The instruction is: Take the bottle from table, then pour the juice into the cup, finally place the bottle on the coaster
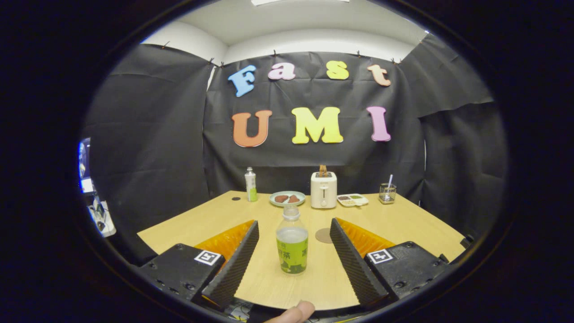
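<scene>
the gripper stood released, fingers wide apart, with the bottle upright between them at lower centre, untouched, on the table.

Showing a gripper with two wedge-shaped fingers, inner faces finely ribbed, spread wide apart. Sitting on blocky black mounts studded with small screws. Carrying a square black-and-white marker on each mount. Peeking in below, a bare fingertip.
</scene>
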`<state>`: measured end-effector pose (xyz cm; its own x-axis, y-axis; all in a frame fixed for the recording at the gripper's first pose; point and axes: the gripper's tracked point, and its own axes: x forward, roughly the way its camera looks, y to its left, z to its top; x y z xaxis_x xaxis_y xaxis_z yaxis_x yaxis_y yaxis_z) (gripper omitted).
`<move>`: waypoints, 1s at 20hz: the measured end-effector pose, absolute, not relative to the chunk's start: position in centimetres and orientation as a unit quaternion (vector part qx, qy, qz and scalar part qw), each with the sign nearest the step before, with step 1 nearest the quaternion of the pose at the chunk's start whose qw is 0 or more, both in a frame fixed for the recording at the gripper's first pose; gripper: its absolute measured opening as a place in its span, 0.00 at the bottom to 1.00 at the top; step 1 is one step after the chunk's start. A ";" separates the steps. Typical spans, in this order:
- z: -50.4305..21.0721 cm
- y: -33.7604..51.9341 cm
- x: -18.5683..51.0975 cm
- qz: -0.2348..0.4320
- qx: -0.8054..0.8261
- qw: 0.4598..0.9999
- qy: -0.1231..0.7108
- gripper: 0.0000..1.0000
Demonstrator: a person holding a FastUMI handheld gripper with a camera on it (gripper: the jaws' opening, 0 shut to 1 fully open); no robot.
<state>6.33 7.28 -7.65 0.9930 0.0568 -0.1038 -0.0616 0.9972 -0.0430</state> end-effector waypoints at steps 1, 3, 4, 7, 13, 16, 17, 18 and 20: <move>-8.2 7.4 6.8 0.023 -0.020 0.998 0.050 1.00; -9.2 7.5 7.8 0.007 -0.010 0.999 0.040 1.00; -9.9 7.7 8.2 0.006 -0.005 0.999 0.040 1.00; -11.9 8.1 9.7 0.009 -0.005 0.999 0.048 1.00; -14.7 7.7 13.5 -0.004 -0.007 0.998 0.055 1.00; -15.4 7.6 15.4 -0.012 -0.016 0.999 0.049 1.00; -16.0 8.0 16.0 -0.010 -0.022 0.999 0.049 1.00; -16.6 8.3 16.8 -0.008 -0.026 0.998 0.054 1.00; -17.0 8.8 17.7 -0.003 -0.039 0.998 0.057 1.00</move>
<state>17.74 8.77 -17.03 0.9934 -0.0113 -0.1142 0.0024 0.9970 -0.0774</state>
